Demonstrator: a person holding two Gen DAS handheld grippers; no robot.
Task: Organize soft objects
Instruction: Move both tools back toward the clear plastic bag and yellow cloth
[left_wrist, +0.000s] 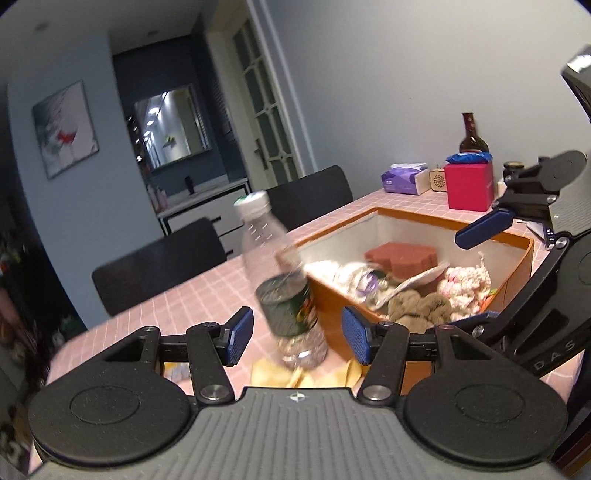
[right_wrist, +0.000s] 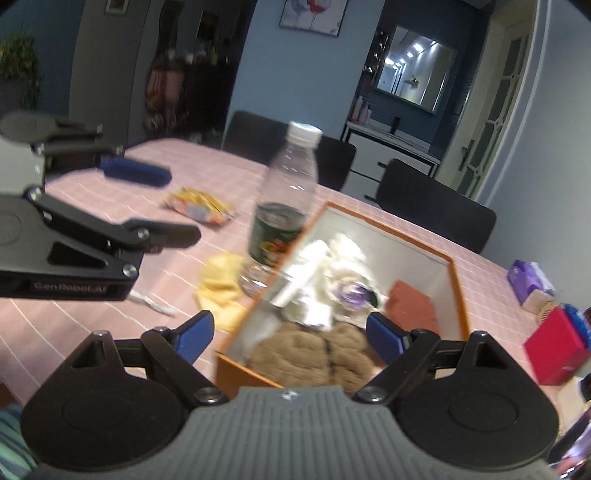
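Showing only rightward: snack packet (right_wrist: 199, 206); bottle (right_wrist: 284, 206) shared.

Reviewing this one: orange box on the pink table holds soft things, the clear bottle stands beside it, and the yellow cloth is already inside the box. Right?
Not quite. The yellow cloth is not in the orange box; it lies on the pink table beside the clear bottle, outside the box wall, as the right wrist view shows. The rest stands: soft things fill the box and the bottle stands beside it.
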